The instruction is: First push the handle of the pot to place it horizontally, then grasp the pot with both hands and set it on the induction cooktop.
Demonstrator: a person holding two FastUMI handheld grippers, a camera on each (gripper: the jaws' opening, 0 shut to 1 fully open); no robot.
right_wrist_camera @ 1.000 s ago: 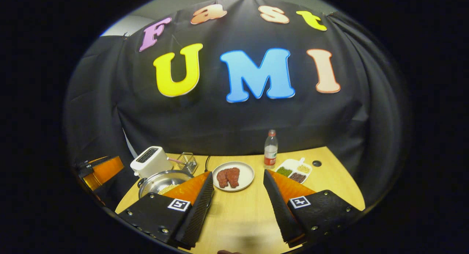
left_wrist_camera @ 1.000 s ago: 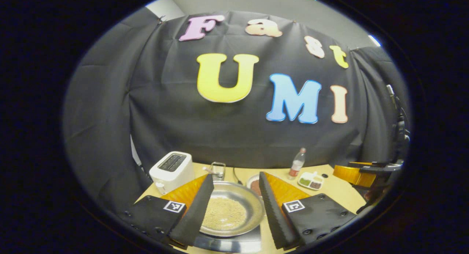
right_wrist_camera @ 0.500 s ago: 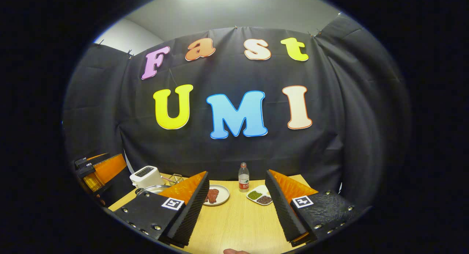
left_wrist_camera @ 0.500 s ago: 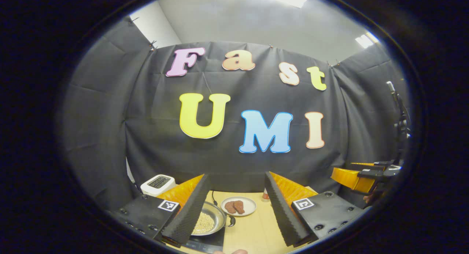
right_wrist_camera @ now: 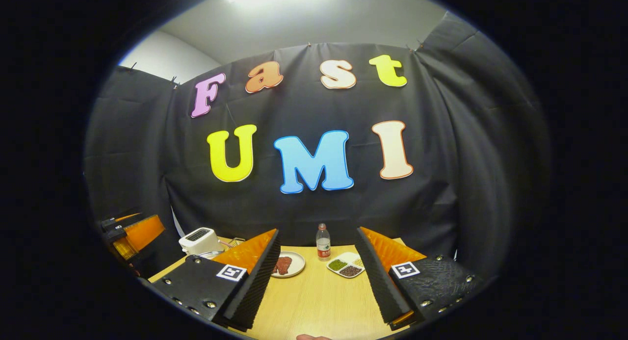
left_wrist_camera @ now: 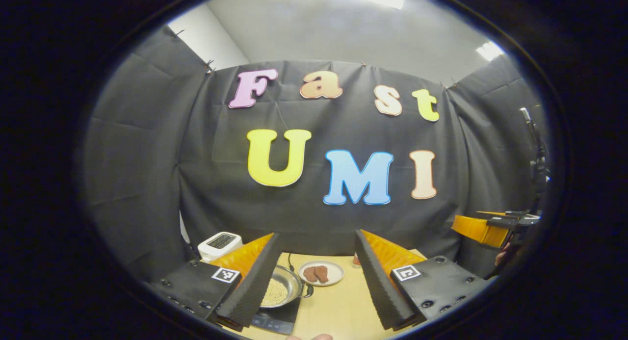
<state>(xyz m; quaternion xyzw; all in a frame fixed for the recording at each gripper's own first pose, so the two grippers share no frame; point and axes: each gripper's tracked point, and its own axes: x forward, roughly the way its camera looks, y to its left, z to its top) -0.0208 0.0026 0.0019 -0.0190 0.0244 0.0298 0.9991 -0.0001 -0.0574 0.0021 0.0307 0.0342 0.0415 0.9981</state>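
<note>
Pot sits on cooktop, so task looks done. My left gripper spread, empty, well clear of pot. My right gripper spread, empty, above table.

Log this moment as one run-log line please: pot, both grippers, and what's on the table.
pot: on induction cooktop | left gripper: open | right gripper: open | table: toaster, meat plate, bottle

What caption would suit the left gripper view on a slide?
Open left gripper held above the table, with the pot of beans sitting on the induction cooktop.
</note>
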